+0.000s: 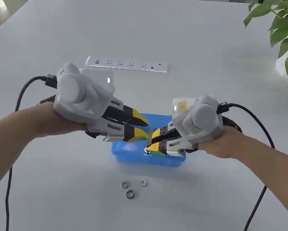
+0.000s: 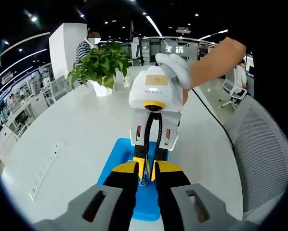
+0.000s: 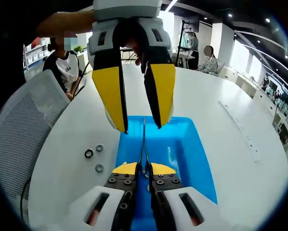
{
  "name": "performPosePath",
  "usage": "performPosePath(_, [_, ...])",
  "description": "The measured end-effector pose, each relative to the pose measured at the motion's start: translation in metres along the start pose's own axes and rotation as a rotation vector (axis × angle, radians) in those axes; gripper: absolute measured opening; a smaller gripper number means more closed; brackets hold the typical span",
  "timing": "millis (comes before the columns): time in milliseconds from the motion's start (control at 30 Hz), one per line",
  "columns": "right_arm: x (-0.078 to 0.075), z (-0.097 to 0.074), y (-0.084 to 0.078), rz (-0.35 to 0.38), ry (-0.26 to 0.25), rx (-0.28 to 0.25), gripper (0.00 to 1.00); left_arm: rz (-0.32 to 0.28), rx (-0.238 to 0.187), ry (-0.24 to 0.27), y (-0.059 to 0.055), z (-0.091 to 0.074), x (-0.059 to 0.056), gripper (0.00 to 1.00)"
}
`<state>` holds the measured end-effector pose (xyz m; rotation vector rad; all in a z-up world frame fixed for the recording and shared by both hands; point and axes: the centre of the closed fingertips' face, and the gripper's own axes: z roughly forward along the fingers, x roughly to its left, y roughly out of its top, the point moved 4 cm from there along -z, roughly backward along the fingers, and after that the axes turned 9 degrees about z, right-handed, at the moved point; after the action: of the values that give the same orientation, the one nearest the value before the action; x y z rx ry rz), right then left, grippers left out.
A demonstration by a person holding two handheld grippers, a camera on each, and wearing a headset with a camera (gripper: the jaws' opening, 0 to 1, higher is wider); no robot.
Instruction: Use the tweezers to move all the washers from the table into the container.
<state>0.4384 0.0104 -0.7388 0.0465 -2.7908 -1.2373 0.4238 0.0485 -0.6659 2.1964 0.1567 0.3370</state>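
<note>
Head view
Washers (image 1: 130, 194): three lie in a loose cluster on the white table (image 1: 62, 192), nearest the viewer, just in front of the container's near wall and apart from it.
Container (image 1: 134, 154): a blue tray, behind the washers and beneath both sets of jaws.
Left gripper (image 1: 143, 129): reaches in from the left, its yellow tips above the tray.
Right gripper (image 1: 151, 147): reaches in from the right, tip to tip with the left one and slightly lower.
Background: a white power strip (image 1: 127, 64) lies well behind the tray, and a plant (image 1: 279, 29) stands at the far right.

Left gripper view
Left gripper (image 2: 144, 168): its jaws stand a little apart, with a narrow gap.
Tweezers (image 2: 144, 182): one thin metal end sits in that gap, over the container (image 2: 115, 154). I cannot tell whether the jaws press on it.
Right gripper (image 2: 148, 161): faces this one head-on, tips almost meeting.

Right gripper view
Right gripper (image 3: 144, 169): its jaws are closed nearly together and clamp the tweezers (image 3: 144, 144).
Tweezers: the arms run straight ahead as one thin line, so their tip gap cannot be judged.
Left gripper (image 3: 141, 127): its yellow jaws hang from above with the far end of the tweezers between them.
Washers (image 3: 99, 148): on bare table left of the container (image 3: 182, 154), off to the side of the tweezers.
</note>
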Motion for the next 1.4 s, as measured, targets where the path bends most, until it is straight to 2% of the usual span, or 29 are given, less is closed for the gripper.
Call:
performPosePath(400, [0.0, 0.0, 0.0, -0.003, 0.002, 0.001, 0.09, 0.011, 0.008, -0.032, 0.0, 0.007, 0.0, 0.06])
performPosePath(867, [-0.001, 0.0, 0.001, -0.014, 0.005, 0.013, 0.11, 0.04, 0.007, -0.043, 0.001, 0.007, -0.002, 0.05])
performPosePath(1067, [-0.001, -0.007, 0.008, 0.013, -0.004, -0.018, 0.13, 0.032, 0.009, -0.043, 0.0, 0.006, -0.001, 0.05])
performPosePath(1200, [0.0, -0.014, 0.009, 0.021, -0.007, -0.02, 0.17, 0.025, 0.011, -0.04, -0.001, 0.005, -0.001, 0.04])
performPosePath(1267, [0.0, -0.019, 0.01, 0.056, -0.019, -0.035, 0.22, 0.022, 0.01, -0.041, -0.001, 0.005, -0.001, 0.04])
performPosePath(1400, [0.001, -0.028, 0.008, 0.077, -0.035, -0.049, 0.24, 0.022, 0.011, -0.042, -0.001, 0.005, -0.001, 0.03])
